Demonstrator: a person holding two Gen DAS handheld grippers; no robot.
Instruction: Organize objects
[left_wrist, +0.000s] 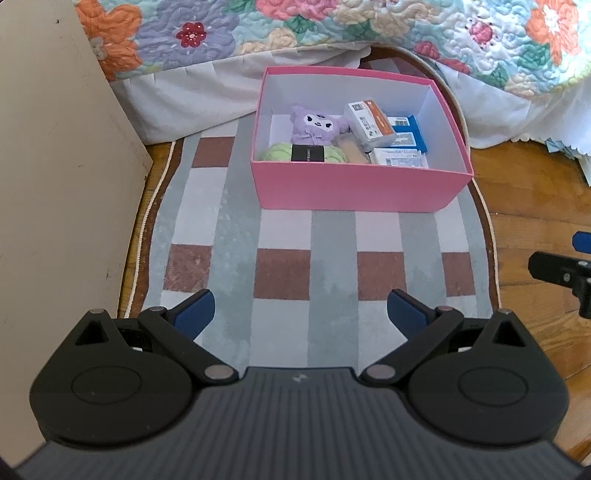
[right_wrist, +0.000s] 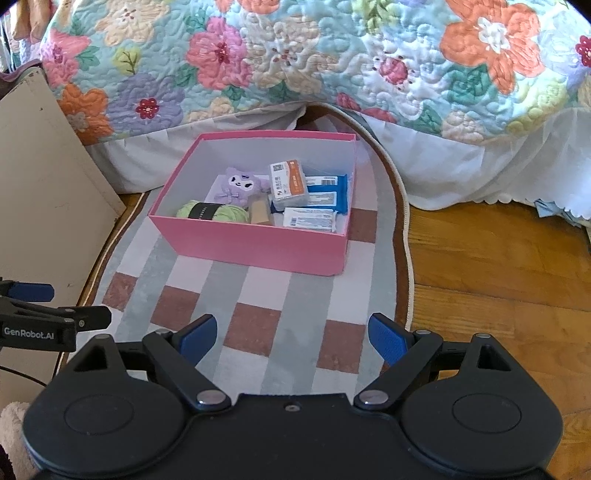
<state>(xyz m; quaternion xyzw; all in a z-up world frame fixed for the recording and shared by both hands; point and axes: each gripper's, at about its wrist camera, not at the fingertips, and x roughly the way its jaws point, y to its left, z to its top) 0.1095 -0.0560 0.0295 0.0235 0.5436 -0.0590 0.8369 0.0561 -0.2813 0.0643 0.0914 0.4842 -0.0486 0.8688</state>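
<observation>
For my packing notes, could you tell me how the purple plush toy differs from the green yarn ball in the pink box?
The plush toy is purple with a printed face; the yarn ball is plain green with a black band. The toy sits further back, the yarn against the near wall. Both are soft and lie in the left part of the pink box.

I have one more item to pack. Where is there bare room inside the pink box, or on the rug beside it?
The pink box is crowded along its front and right: green yarn, purple plush, wipe packets. Only its back left corner shows bare floor. The checked rug between the box and both open grippers lies free.
</observation>
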